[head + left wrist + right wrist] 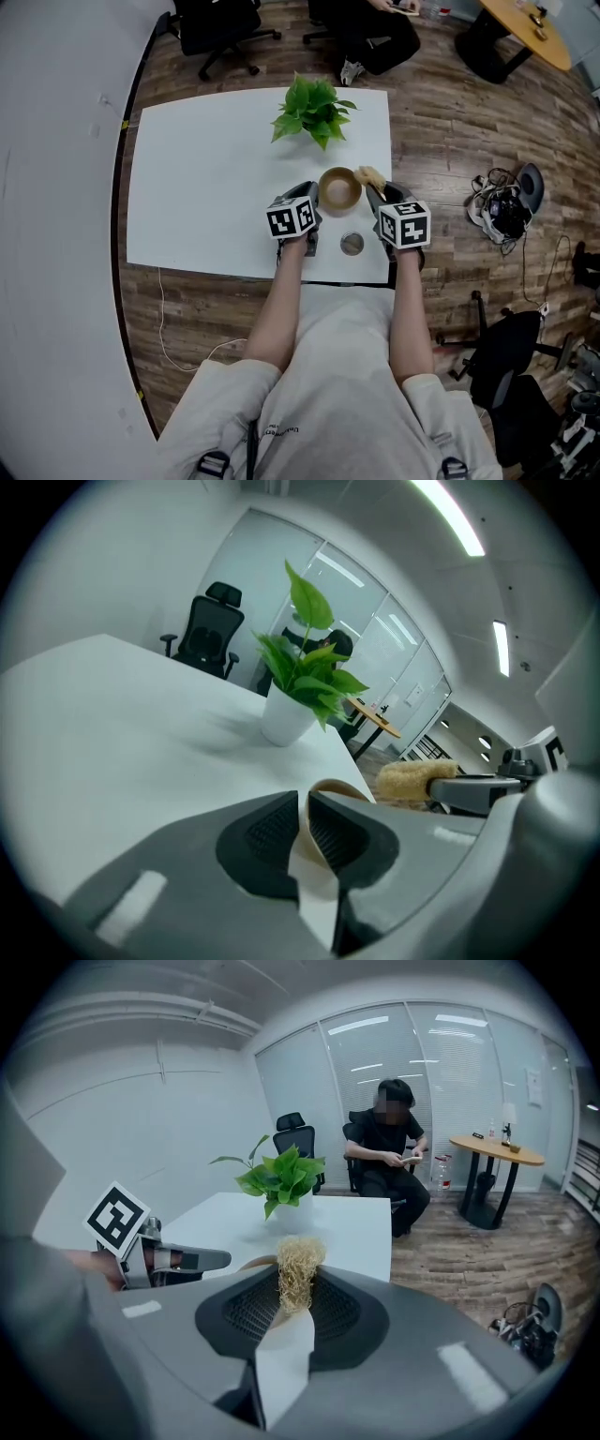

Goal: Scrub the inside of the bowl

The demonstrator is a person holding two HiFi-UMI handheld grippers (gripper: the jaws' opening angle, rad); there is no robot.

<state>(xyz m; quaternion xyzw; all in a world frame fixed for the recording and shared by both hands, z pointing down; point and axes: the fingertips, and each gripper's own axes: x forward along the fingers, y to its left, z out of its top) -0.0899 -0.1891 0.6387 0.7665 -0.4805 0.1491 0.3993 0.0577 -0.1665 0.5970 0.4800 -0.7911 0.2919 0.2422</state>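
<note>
While left tool [302, 834] pinches the bowl [339, 190] rim, bowl sits between both tools over the desk [206, 178]; right tool [293, 1302] clamps a loofah [300, 1260]. Bowl: light, stiff, probably slick; hold at rim. Loofah: soft, springy; pinch near its base.

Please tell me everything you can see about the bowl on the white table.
The bowl is small, round and tan, like wood, with a thin rim. It stands upright on the white table. The left gripper is shut on its left rim. The fibrous scrubber, held in the right gripper, is beside its right rim; whether they touch, I cannot tell.
</note>
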